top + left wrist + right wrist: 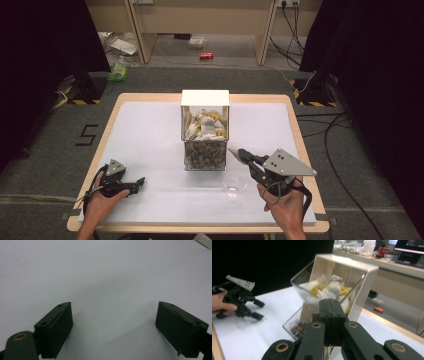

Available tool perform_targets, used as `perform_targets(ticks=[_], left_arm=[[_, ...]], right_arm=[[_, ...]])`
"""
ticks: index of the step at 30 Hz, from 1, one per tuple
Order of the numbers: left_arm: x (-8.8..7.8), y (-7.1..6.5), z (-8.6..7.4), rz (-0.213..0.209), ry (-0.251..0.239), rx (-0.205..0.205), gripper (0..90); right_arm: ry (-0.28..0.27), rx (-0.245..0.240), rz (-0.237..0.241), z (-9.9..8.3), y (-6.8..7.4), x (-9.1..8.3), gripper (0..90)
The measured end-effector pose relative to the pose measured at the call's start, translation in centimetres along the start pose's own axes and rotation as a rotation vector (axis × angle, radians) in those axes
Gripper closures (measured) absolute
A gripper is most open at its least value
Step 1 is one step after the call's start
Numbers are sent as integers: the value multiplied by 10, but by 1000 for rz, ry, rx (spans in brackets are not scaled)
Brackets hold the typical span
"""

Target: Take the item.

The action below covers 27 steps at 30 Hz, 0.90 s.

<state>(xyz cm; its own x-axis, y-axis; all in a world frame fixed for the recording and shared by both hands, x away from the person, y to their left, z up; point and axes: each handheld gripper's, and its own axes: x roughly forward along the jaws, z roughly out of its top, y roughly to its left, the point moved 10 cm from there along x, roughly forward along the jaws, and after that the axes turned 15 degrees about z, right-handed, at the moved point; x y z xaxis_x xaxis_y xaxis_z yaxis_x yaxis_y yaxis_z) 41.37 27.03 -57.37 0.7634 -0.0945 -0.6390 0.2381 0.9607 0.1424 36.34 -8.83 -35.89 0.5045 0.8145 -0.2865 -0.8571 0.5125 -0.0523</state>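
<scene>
High view: white table, clear box standing at its centre, white back panel and top. Upper part holds white and yellow packets, bottom part holds small brownish bits, too small to tell what. A small clear bowl sits on the table just in front of the box's right corner, between box and right hand. Left gripper rests low at the near left of the table, jaws pointing right, well apart from the box. Right gripper comes in from the near right, tip aimed at the box's lower right corner, just beside it; can't tell if it touches. Red can and clutter on the floor beyond the table.

Left gripper view: jaws stand wide apart, nothing between them, bare white table under them.

Right gripper view: right gripper jaws pressed together; something thin and pale sticks out beneath them, can't tell what. Box directly ahead and close, tilted in frame, packets behind the clear front. Left gripper far off at left in a hand, jaws spread.
</scene>
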Motion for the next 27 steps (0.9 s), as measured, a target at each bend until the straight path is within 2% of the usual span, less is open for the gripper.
perform_targets(ticks=[9,18,27], left_arm=[[0,0,0,0,0,-2,135],[0,0,0,0,0,1,135],[0,0,0,0,0,0,135]], right_arm=[[49,54,23,-37,3,5,900],[92,116,57,-73,6,16,900],[122,143,74,-92,9,27,900]])
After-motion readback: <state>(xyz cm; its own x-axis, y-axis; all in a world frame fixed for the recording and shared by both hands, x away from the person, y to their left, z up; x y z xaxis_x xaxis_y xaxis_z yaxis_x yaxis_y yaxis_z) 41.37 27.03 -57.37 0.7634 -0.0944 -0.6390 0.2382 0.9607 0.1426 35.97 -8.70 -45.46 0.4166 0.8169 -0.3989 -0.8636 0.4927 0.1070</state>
